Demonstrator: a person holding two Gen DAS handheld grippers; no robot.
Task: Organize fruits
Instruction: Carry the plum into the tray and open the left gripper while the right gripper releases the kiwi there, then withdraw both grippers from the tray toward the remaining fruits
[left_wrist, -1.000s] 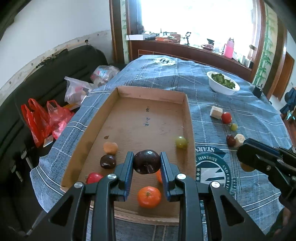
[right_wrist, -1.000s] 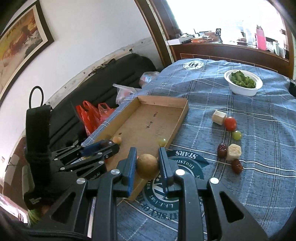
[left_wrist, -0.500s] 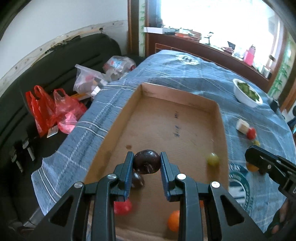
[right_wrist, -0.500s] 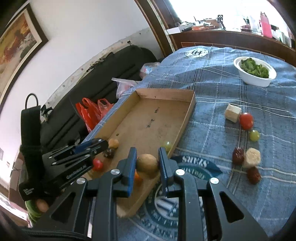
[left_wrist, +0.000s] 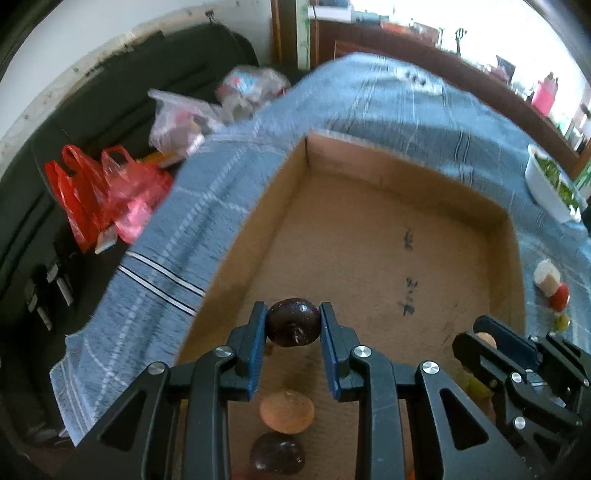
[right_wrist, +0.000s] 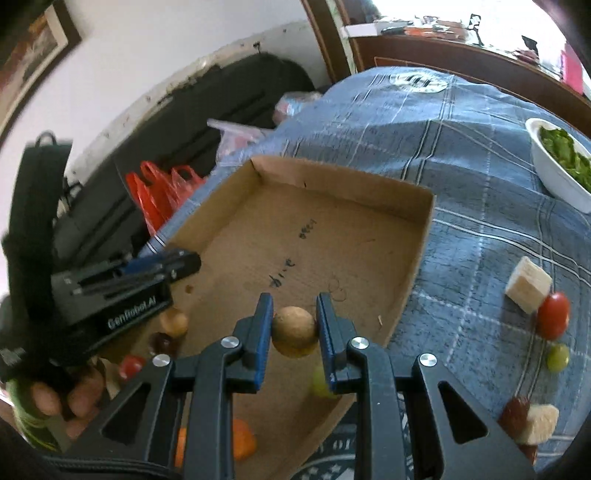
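Observation:
My left gripper (left_wrist: 293, 326) is shut on a dark glossy plum (left_wrist: 293, 327), held above the near left part of the cardboard tray (left_wrist: 388, 236). Under it in the tray lie a tan round fruit (left_wrist: 287, 410) and another dark plum (left_wrist: 277, 456). My right gripper (right_wrist: 294, 326) is shut on a brownish-yellow round fruit (right_wrist: 294, 331) over the tray's (right_wrist: 332, 236) near right part. In the right wrist view the tray also holds an orange (right_wrist: 242, 441), a red fruit (right_wrist: 129, 365), a green grape (right_wrist: 319, 384), a dark plum (right_wrist: 162, 341) and a tan fruit (right_wrist: 175, 321).
On the blue cloth right of the tray lie a red tomato (right_wrist: 553, 319), a green grape (right_wrist: 557, 357), two pale cubes (right_wrist: 528, 284), and dark red fruits (right_wrist: 513, 411). A white bowl of greens (right_wrist: 557, 162) stands farther back. Red plastic bags (left_wrist: 99, 195) lie left of the table.
Both grippers have moved forward and down over the tray with their fruits still gripped. The tray now fills more of both views.

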